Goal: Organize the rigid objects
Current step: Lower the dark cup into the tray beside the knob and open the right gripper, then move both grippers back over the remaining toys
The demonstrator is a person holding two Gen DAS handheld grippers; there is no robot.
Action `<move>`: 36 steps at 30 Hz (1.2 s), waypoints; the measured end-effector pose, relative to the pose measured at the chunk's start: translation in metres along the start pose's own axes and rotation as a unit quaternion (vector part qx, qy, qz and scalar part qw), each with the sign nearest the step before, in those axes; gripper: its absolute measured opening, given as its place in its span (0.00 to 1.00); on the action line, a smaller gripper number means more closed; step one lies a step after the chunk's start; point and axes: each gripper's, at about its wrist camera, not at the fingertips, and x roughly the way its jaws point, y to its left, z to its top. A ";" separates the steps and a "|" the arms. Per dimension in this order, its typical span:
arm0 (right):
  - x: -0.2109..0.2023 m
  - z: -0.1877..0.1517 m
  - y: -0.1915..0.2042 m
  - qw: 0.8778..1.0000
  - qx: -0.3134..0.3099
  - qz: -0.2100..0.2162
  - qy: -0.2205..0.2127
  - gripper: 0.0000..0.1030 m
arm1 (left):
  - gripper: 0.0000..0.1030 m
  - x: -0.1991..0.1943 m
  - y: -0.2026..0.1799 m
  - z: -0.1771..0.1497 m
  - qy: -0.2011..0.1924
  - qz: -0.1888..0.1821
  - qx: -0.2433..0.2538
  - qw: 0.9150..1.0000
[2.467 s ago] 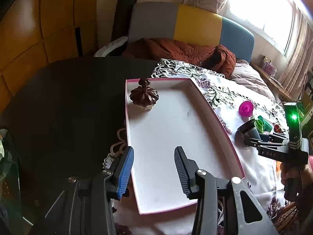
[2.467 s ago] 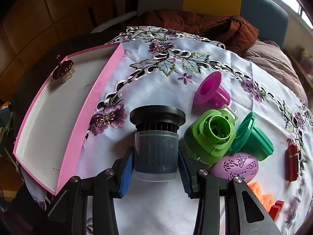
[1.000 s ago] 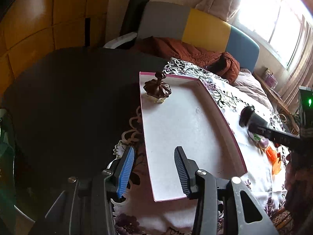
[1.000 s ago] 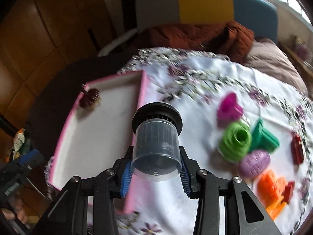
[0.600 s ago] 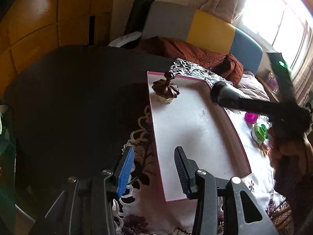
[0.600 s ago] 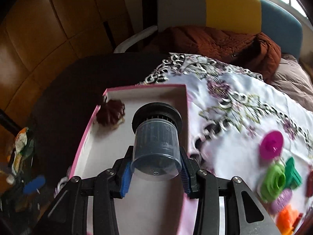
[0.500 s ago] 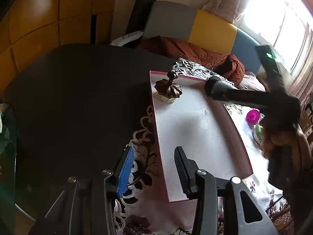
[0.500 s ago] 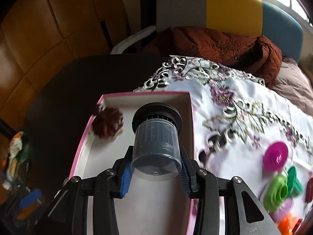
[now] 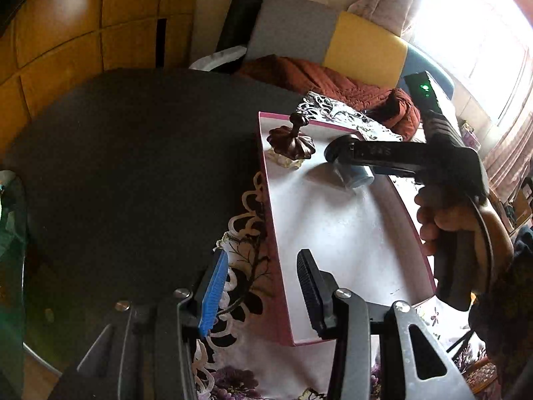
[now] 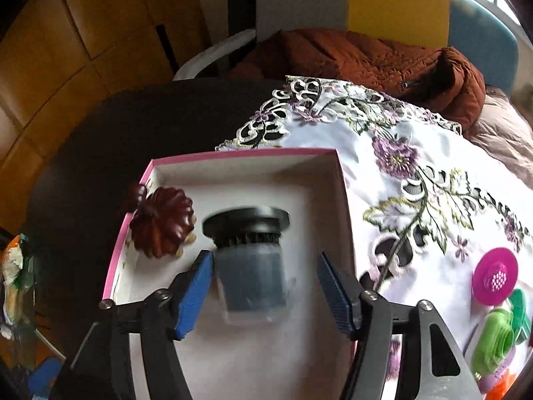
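Right gripper [image 10: 265,286] jaws apart around black-capped jar [image 10: 250,260].
Jar in pink tray [image 10: 246,155], beside brown ornament [image 10: 161,221]; left gripper [image 9: 263,286] spread, empty.

one pink tray [image 10: 343,180], one dark jar [image 10: 251,266], one brown lid [image 10: 163,221], two grippers [image 9: 263,286] [image 10: 266,291]

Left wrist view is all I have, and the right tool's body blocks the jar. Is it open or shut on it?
Observer: Open. The right tool has its jaws spread wider than the dark jar, with a clear gap at one pad.
Operator: Jar inside the tray?
Observer: Yes, over the floor of the pink-rimmed tray, black cap toward the far wall. It is blurred, so I cannot say it is resting.
Operator: Anything left outside?
Observer: On the cloth to the right, a magenta strainer and a green piece.
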 end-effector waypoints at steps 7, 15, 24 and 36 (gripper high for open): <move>-0.019 -0.016 -0.009 1.000 0.001 0.004 -0.009 0.74 | 0.42 -0.007 -0.005 0.000 -0.008 0.004 0.009 1.000; -0.059 -0.034 -0.015 0.999 -0.006 0.009 -0.052 0.85 | 0.42 -0.013 -0.015 -0.003 -0.010 0.006 0.020 1.000; -0.089 -0.058 -0.028 0.997 -0.005 0.003 -0.077 0.87 | 0.42 -0.017 -0.027 -0.005 -0.011 0.006 0.036 0.999; -0.117 -0.076 -0.062 0.995 0.017 -0.016 -0.098 0.89 | 0.42 -0.018 -0.038 -0.007 -0.009 0.001 0.054 0.998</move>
